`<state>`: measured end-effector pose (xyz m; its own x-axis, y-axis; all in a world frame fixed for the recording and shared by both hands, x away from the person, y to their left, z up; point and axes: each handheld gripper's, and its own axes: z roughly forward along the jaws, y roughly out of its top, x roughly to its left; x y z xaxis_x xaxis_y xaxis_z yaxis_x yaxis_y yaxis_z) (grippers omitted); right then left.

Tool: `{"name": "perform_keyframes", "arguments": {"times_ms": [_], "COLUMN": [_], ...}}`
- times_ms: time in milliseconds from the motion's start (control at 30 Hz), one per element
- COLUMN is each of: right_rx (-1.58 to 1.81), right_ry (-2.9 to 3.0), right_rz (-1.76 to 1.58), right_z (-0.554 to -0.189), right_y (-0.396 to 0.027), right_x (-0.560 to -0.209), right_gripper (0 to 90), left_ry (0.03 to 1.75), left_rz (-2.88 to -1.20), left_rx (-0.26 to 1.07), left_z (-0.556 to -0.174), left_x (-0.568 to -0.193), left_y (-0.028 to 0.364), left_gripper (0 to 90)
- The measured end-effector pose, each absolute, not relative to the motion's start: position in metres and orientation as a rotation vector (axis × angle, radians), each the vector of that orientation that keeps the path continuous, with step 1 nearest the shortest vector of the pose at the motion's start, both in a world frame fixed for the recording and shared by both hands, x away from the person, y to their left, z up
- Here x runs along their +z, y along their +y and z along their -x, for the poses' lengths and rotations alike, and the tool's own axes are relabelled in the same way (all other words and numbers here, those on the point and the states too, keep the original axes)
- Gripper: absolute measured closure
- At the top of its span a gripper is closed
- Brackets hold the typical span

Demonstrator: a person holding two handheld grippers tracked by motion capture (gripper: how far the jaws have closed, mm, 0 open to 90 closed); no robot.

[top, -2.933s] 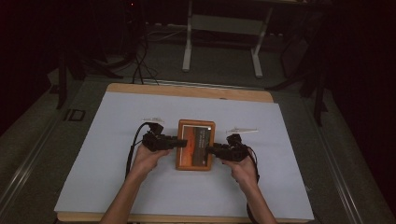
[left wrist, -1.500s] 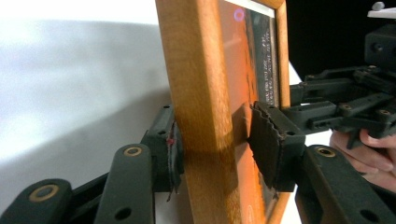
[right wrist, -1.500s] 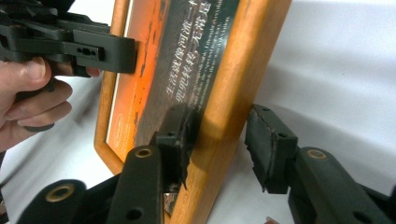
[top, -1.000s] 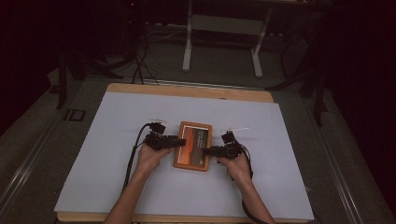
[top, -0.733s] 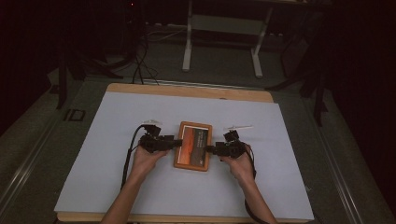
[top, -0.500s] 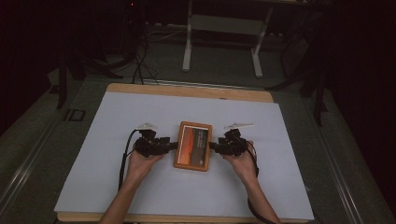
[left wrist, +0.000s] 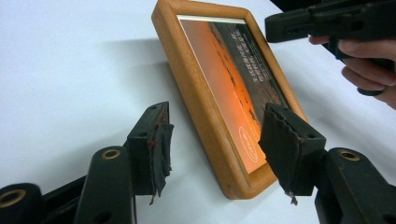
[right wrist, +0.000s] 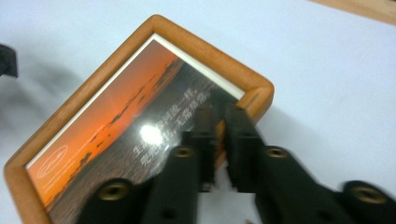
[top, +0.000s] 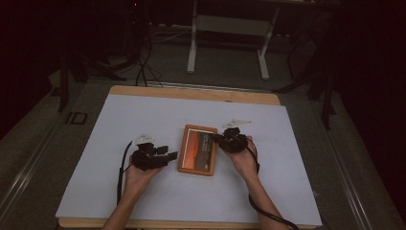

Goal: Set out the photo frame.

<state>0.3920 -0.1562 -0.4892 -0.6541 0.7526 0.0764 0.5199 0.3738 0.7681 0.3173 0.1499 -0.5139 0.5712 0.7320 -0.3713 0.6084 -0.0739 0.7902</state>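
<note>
Photo frame (top: 197,149) flat, mid-frame on bench (top: 119,120). Left hand-held gripper (top: 165,157) wide, off its left edge. Right hand-held gripper (top: 221,140) pinched narrow at right rim; you grip wood, avoid glass.

The high camera looks forward and down over my table (top: 143,120). My two gripper cameras sit close, sharing the picture frame (left wrist: 201,98).

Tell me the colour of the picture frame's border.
The picture frame has a warm orange-brown wooden border, seen best in the left gripper view.
</note>
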Motion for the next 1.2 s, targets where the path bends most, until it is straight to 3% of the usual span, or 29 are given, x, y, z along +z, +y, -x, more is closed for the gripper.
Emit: {"name": "perform_keyframes", "arguments": {"times_ms": [433, 900, 1200], "right_rx": [1.145, 1.105, 1.095], "right_ry": [2.307, 2.281, 2.287], "right_rz": [-1.126, -1.223, -1.269], "right_z": [-0.409, -0.412, -0.413], "right_y": [-0.141, -0.157, -0.164], "right_x": [-0.494, -0.507, -0.517], "right_gripper": [89.9, 90.0, 90.0], "left_ry": [1.106, 1.054, 1.053], "left_rz": [-1.818, -1.837, -1.855], "left_rx": [0.168, 0.185, 0.152], "left_z": [-0.311, -0.306, -0.31], "left_x": [-0.521, -0.515, -0.518], "left_y": [0.131, 0.105, 0.083], "left_gripper": [40.3, 23.3, 22.7]}}
